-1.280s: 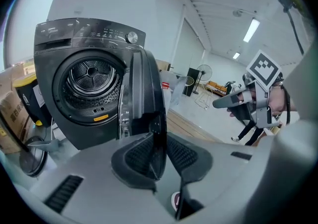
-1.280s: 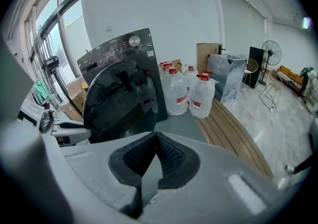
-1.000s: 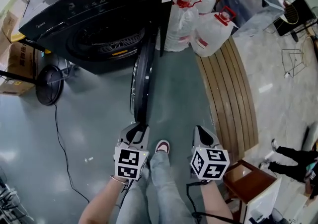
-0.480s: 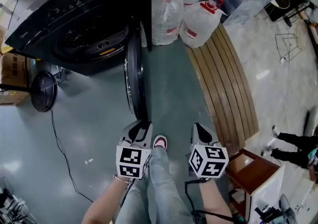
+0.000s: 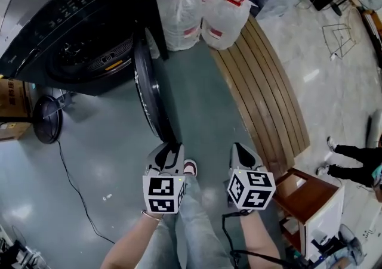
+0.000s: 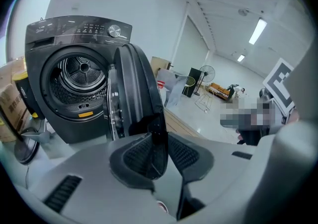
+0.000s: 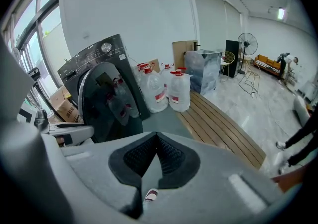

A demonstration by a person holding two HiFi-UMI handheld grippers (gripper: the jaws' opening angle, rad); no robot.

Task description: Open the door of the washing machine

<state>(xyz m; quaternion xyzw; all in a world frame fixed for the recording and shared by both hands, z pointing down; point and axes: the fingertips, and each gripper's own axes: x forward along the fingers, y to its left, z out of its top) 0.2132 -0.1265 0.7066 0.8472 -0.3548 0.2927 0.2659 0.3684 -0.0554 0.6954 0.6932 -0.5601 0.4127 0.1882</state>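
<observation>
The door (image 5: 146,89) of the washer (image 5: 65,17) stands wide open at twelve o'clock from the left gripper (image 5: 170,147), whose jaws have just been spreading around its rim, apparently letting go, while the right gripper (image 5: 240,151), pressed together and empty, idles at three o'clock.

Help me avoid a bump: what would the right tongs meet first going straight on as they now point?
Probably the bare grey-green floor, between the open black round washing machine door and the curved wooden slat platform. The right tongs point steeply down; depth is unclear, but nothing stands nearer.
</observation>
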